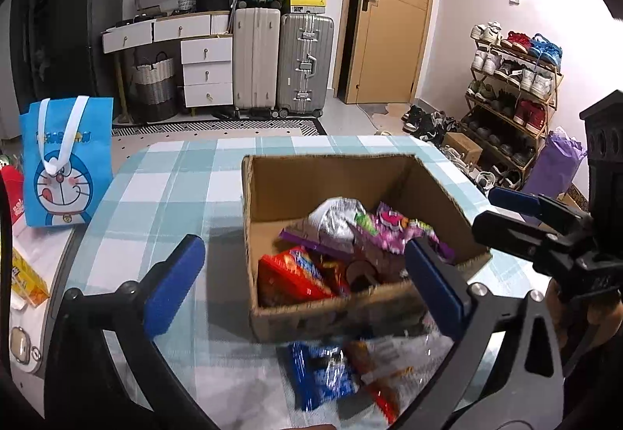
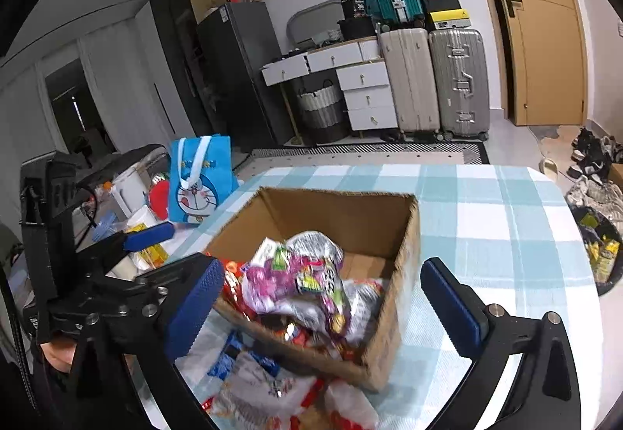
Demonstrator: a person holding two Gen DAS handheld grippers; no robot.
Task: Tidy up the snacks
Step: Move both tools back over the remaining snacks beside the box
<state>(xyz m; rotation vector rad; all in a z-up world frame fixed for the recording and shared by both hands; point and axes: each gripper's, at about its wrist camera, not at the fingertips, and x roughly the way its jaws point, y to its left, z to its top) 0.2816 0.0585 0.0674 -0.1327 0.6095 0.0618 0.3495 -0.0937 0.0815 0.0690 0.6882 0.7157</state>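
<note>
Item: cardboard box, open-topped, on a table under a blue-and-white checked cloth; it sits at twelve o'clock from both grippers.
Contents: purple-and-silver snack bags heaped on top, a red packet toward the box's seven o'clock corner.
Outside the box: loose packets, one blue, on the cloth at its six o'clock edge.
Left gripper: blue-padded fingers spread wide apart, nothing clamped.
Right gripper: fingers likewise wide apart, empty, hanging over the box's near edge.
Also: blue cartoon gift bag upright at ten o'clock, well apart from the box.
</note>
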